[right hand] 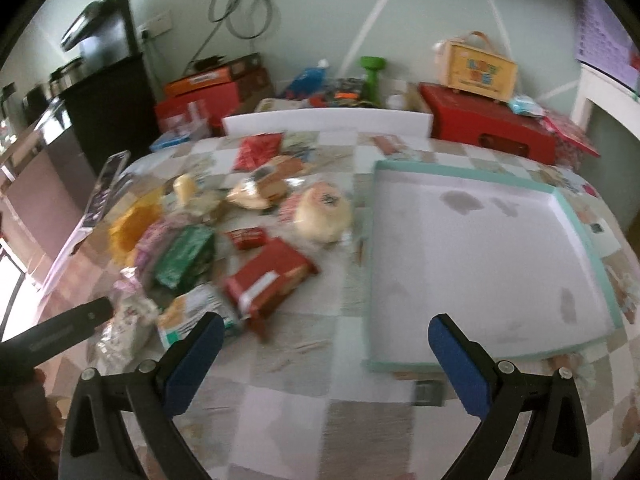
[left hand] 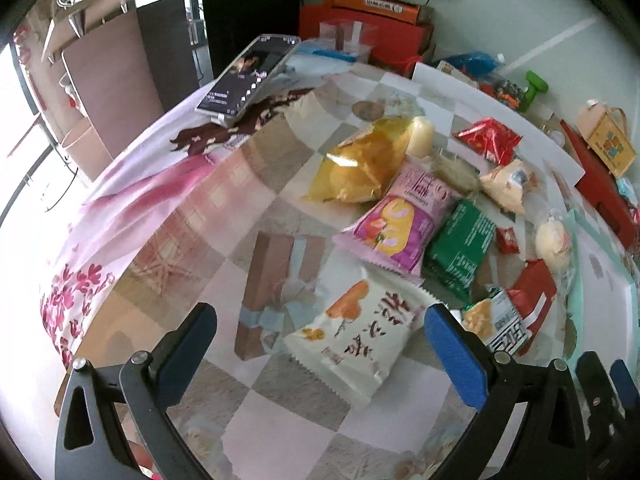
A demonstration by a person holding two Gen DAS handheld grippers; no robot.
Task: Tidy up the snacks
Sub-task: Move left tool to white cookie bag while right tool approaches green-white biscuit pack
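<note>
Hovering over the checked desk [left hand: 280, 408], the left tongs [left hand: 320, 344] stand wide apart with nothing between their pads, and a white snack packet [left hand: 356, 340] with orange print lies just ahead of them, inside the span of the two blue fingers [left hand: 454, 356]. That lineup reads as an approach: this packet is the nearest of the pile, so it looks like the first pick. Beyond it, farther from the left tongs, a pink packet [left hand: 394, 226] overlaps a yellow bag [left hand: 362, 162], with a green packet [left hand: 460, 244] touching the pink one on its right.

The right tongs [right hand: 326, 348] are also spread open and empty, held above bare desk. Ahead and to their right lies a shallow white tray [right hand: 576, 236] with a teal rim, nothing in it, and probably the place the snacks are meant to go. Ahead and to their left sits the heap, with a red box [right hand: 268, 276] closest and a round bun [right hand: 322, 210] in clear wrap behind it. The snacks lie loose and overlapping, so a clean grip likely means taking edge pieces first. Blur softens the right view, so small labels cannot be read.
</note>
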